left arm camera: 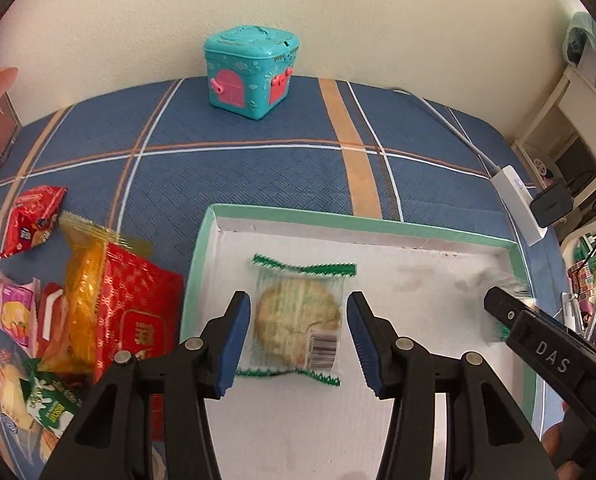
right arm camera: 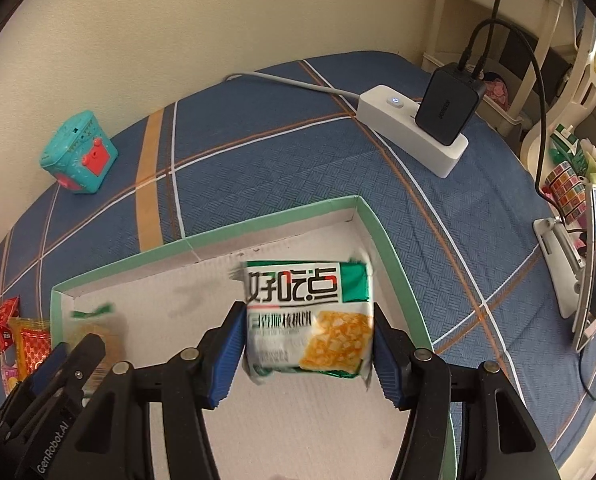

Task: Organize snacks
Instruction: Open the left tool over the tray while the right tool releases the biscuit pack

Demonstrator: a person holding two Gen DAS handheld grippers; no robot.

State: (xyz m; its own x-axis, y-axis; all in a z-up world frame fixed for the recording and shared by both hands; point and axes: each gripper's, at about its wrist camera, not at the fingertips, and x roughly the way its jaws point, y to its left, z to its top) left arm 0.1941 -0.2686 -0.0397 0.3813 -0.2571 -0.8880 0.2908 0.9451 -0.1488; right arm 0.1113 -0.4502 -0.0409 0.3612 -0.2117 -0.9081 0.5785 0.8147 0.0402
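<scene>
My left gripper [left arm camera: 300, 300] is shut on a clear-wrapped round cookie packet [left arm camera: 298, 320] with green crimped ends. It holds the packet low over the left part of a white tray with a green rim [left arm camera: 201, 260]. My right gripper [right arm camera: 309, 310] is shut on a green-and-white cracker packet [right arm camera: 310, 320], held above the tray's far right corner [right arm camera: 394, 280]. Left of the tray lies a pile of snacks: a red-and-gold bag [left arm camera: 117, 300], a small red packet [left arm camera: 33, 220], a pink packet [left arm camera: 11, 308] and a green one [left arm camera: 53, 400].
A teal toy box [left arm camera: 251, 72] stands at the back by the wall on the blue plaid cloth. A white power strip [right arm camera: 410, 136] with a black charger [right arm camera: 450, 104] and cables sits to the right. A phone stand [right arm camera: 558, 260] and tape rolls crowd the right edge.
</scene>
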